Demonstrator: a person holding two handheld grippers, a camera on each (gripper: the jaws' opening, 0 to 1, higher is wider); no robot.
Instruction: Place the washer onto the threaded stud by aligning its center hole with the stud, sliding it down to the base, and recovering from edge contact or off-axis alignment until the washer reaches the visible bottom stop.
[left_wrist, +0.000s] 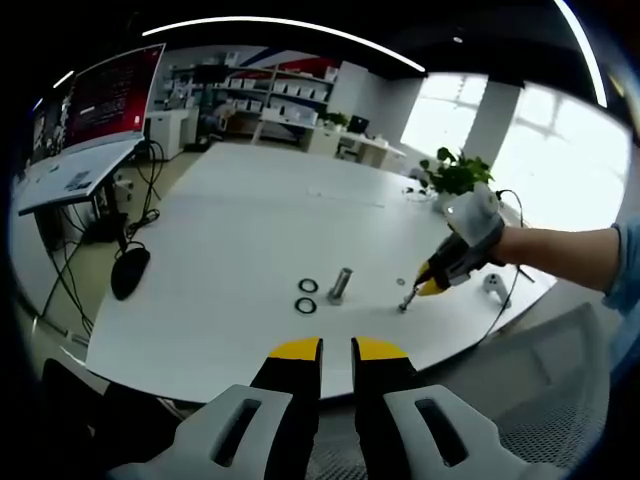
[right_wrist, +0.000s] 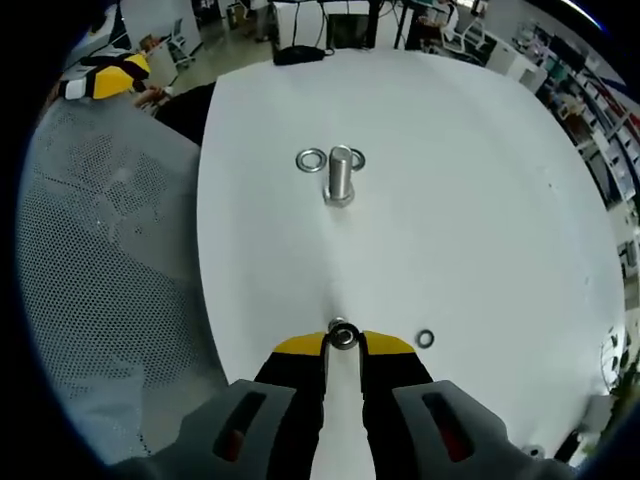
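Washer (right_wrist: 343, 335) is pinched between the yellow tips of your right gripper (right_wrist: 343, 340), low at 6 o'clock in the right gripper view, right at or just above the white table (right_wrist: 480, 200); contact with the surface can't be told. So pickup looks done, placement not started: the threaded stud (right_wrist: 340, 176) stands upright at 12 o'clock from the tips, well apart, nothing on its shaft. Still left: carry over, line up the hole, slide down to the hex base. The washer is a small shiny metal ring, hole visible, held about flat. Two more washers lie by the stud, one (right_wrist: 311, 159) at its 10 o'clock and one (right_wrist: 357, 158) partly hidden behind it; another small ring (right_wrist: 425, 338) sits at 3 o'clock of your right tips. In the left gripper view your left gripper (left_wrist: 337, 350) hangs off the table's near edge, tips close with a narrow gap, holding nothing; the right gripper (left_wrist: 404, 304) shows at 2 o'clock, tips down at the table.
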